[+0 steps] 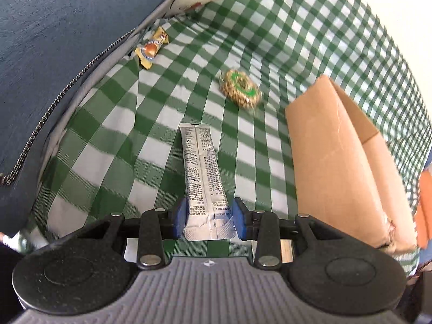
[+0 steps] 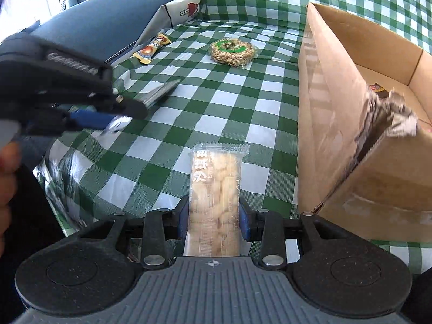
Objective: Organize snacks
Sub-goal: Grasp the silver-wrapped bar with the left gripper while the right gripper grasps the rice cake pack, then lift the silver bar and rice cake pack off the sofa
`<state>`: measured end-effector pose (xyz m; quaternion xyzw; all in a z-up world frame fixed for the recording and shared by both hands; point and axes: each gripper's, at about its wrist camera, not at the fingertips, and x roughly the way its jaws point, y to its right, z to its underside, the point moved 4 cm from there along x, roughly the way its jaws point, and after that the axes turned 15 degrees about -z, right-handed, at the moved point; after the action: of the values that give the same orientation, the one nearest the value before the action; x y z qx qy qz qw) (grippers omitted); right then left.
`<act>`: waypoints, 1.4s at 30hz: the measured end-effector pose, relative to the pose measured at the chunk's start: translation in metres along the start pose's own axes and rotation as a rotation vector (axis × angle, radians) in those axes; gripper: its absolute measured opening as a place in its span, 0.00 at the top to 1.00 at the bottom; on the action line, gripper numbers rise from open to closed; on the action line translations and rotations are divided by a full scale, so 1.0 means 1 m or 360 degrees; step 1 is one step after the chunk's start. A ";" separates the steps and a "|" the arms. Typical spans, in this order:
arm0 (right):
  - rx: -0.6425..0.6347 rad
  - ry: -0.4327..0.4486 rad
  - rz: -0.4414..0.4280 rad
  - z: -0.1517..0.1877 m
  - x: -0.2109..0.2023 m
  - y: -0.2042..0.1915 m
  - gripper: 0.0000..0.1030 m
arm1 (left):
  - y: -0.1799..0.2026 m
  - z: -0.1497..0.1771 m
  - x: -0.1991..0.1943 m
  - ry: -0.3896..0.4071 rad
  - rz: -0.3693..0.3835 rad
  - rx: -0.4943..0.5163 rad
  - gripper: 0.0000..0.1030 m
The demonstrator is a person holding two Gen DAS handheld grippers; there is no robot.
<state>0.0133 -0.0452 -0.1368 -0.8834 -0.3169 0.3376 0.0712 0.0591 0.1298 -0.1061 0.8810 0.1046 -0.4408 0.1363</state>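
Note:
My left gripper is shut on a silver snack bar with black print, held above the green checked tablecloth. My right gripper is shut on a clear-wrapped pale puffed snack bar. The left gripper also shows at the left of the right wrist view with the silver bar. A round nut cake and an orange candy wrapper lie on the cloth further off. An open cardboard box stands to the right.
A blue cushion or bag with a chain lies at the left. A patterned paper bag stands at the back. The box's near corner is torn with grey tape. A wrapper lies inside the box.

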 end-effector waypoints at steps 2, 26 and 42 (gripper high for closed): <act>-0.0012 0.0019 -0.0004 0.002 0.002 0.001 0.63 | 0.002 0.006 0.000 -0.0019 -0.0034 0.0017 0.60; -0.0075 0.0009 -0.0011 0.001 0.006 0.004 0.50 | 0.039 0.009 0.035 0.0243 -0.0328 0.0277 0.52; -0.0224 0.0010 0.0023 0.012 -0.006 -0.005 0.63 | 0.040 0.011 0.029 0.0257 -0.0338 0.0298 0.75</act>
<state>-0.0002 -0.0453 -0.1408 -0.8896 -0.3333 0.3122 0.0075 0.0800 0.0902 -0.1305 0.9064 0.1662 -0.3885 -0.0027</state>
